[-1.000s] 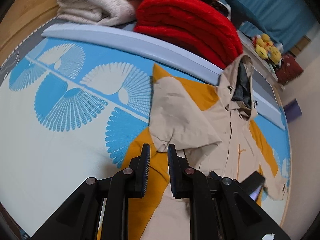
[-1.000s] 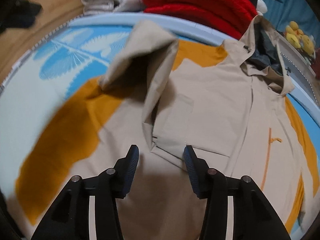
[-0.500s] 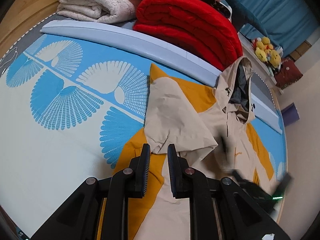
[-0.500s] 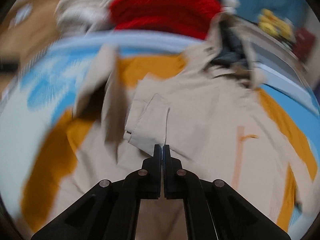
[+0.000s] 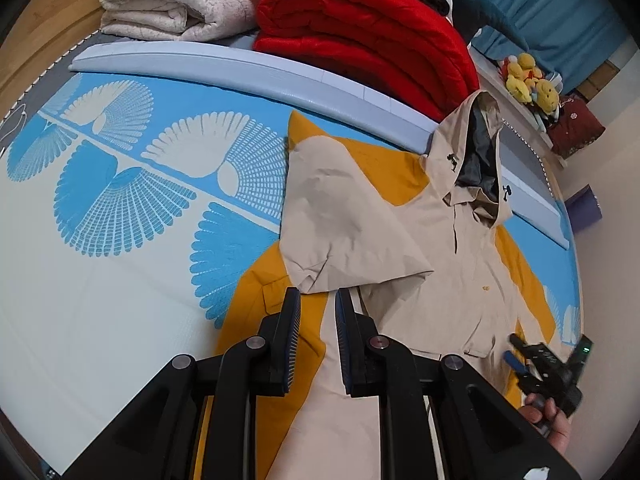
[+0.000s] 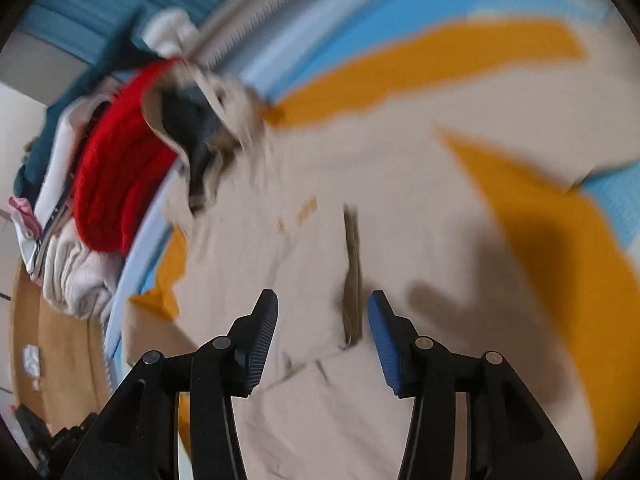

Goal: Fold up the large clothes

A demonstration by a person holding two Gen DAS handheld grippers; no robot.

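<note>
A beige and orange hooded jacket (image 5: 452,248) lies flat on a blue and white patterned mat (image 5: 120,208). Its left sleeve (image 5: 344,220) is folded over the chest. My left gripper (image 5: 317,312) hovers open and empty just below the sleeve cuff. My right gripper (image 6: 322,320) is open and empty above the jacket's front (image 6: 360,208), near a pocket slit; this view is motion-blurred. The right gripper also shows in the left wrist view (image 5: 548,364), held by a hand at the jacket's right side. The hood (image 6: 192,120) lies toward the mat's far edge.
A folded red blanket (image 5: 360,28) and a cream blanket (image 5: 176,4) are stacked behind a pale blue bolster (image 5: 248,68). Yellow plush toys (image 5: 528,80) sit on a far shelf. Blue curtain behind.
My right gripper went from open to shut, then open again, and swung right across the jacket toward its right side. My left gripper stayed nearly still and open.
</note>
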